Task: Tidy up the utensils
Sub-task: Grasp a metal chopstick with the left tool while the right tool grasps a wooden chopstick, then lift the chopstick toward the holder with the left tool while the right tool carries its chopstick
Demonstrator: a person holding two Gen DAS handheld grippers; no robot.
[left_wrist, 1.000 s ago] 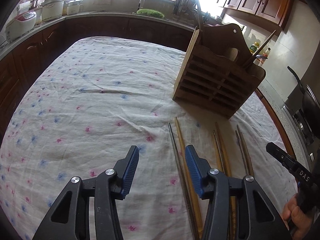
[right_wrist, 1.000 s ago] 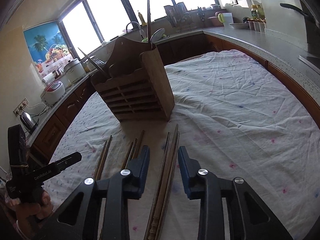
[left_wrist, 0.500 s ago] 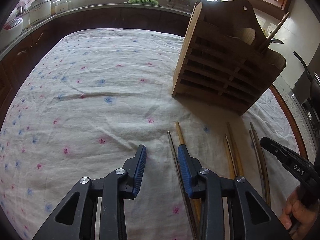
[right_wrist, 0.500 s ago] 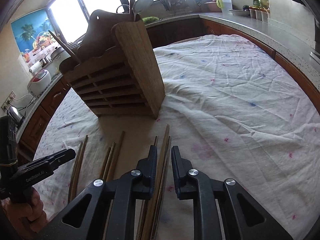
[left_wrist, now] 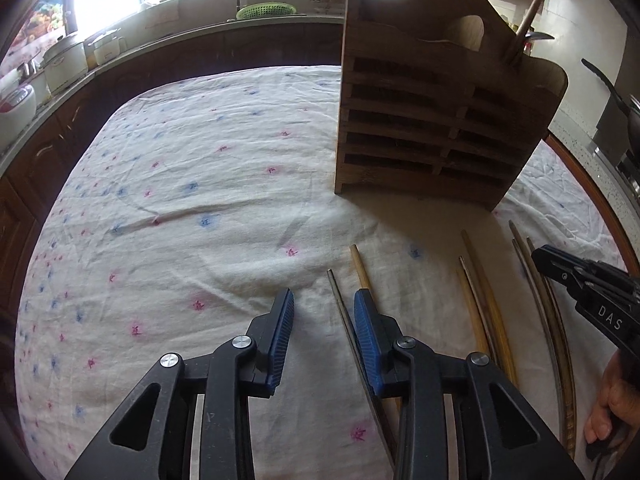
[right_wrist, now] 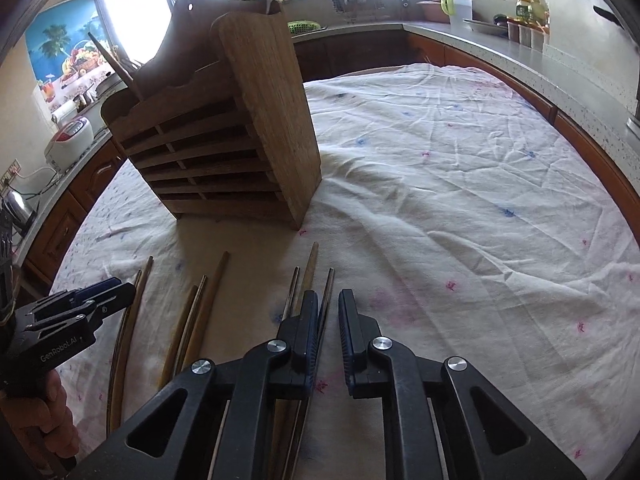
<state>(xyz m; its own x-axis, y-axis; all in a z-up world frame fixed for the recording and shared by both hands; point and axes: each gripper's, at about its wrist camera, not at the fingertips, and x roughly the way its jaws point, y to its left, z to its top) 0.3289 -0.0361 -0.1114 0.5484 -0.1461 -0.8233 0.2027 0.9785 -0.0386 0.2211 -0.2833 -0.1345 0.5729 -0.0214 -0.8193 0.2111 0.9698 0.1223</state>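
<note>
A slatted wooden utensil holder stands on the flowered cloth; it also shows in the right wrist view, with a spoon and sticks in its top. Several chopsticks lie in pairs in front of it. My left gripper is open low over the cloth, with a dark chopstick between its jaws. My right gripper is narrowly open, with one chopstick in the gap and others under its left finger. The right gripper also shows at the right edge of the left wrist view.
The table's wooden rim curves round the cloth. Counters surround it, with rice cookers, a sink with a green basket, a kettle and jars. A pan handle sticks out at right.
Both grippers have moved forward and lower toward the chopsticks and holder. The right gripper's jaws have narrowed around a chopstick; the left narrowed slightly.
</note>
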